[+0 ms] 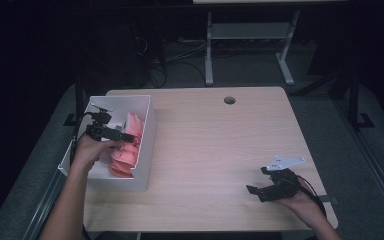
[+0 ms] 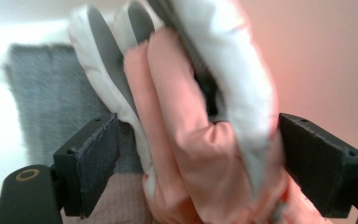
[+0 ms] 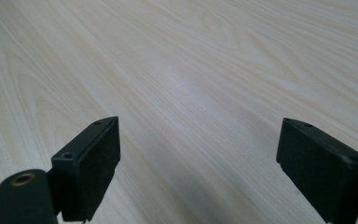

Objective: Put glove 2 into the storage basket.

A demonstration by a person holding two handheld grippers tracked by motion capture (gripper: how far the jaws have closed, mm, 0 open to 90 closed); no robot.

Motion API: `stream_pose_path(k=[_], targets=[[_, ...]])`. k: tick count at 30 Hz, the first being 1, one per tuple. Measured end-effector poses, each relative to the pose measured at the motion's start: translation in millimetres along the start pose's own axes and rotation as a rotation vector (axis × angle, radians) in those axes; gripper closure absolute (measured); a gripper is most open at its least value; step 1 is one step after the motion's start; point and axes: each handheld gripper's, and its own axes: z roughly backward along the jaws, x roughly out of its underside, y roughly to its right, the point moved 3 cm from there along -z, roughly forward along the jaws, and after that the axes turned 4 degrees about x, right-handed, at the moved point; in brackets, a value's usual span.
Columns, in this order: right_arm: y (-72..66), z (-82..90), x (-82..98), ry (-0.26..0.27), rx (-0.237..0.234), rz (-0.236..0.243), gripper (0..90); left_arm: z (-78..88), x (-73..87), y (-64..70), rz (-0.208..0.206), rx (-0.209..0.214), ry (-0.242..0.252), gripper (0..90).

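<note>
A white bin [image 1: 147, 150] stands on the left of the wooden table [image 1: 205, 145] and holds folded pink cloth [image 1: 127, 150]. My left gripper [image 1: 126, 136] reaches into the bin from the left, just over that cloth. In the left gripper view its jaws [image 2: 198, 158] stand wide, with a bunched pink and white cloth [image 2: 200, 140] between them; the left pad [image 2: 98, 158] is clear of it. My right gripper [image 1: 258, 180] rests near the table's front right, held by a hand. Its jaws [image 3: 198, 163] are open over bare wood with nothing between them.
A grey fuzzy fabric [image 2: 46, 93] lies behind the cloth inside the bin. A round cable hole [image 1: 229, 100] sits near the table's far edge. Beyond the table stand a desk frame [image 1: 250, 40] and cables on a dark floor.
</note>
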Motion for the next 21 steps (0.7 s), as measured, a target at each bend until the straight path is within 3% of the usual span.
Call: stream_pose_path(k=[6,11,15,21], targets=[[-0.3,-0.3,-0.2,-0.001,0.001,0.0,13.1,31.7,-12.6,15.5,-0.052,-0.016,0.079,14.2],[-0.4,-1.0,-0.1,-0.002,0.001,0.0,13.1,45.9,-24.3,42.0,-0.116,0.012,0.137,14.2],[-0.4,-0.9,0.0,-0.003,0.0,0.0,13.1,43.0,-31.3,70.5,-0.183,0.044,0.156,14.2],[-0.2,-0.8,0.4,-0.007,-0.002,0.001,13.1,23.5,-34.8,116.6,-0.278,0.092,0.149,14.3]])
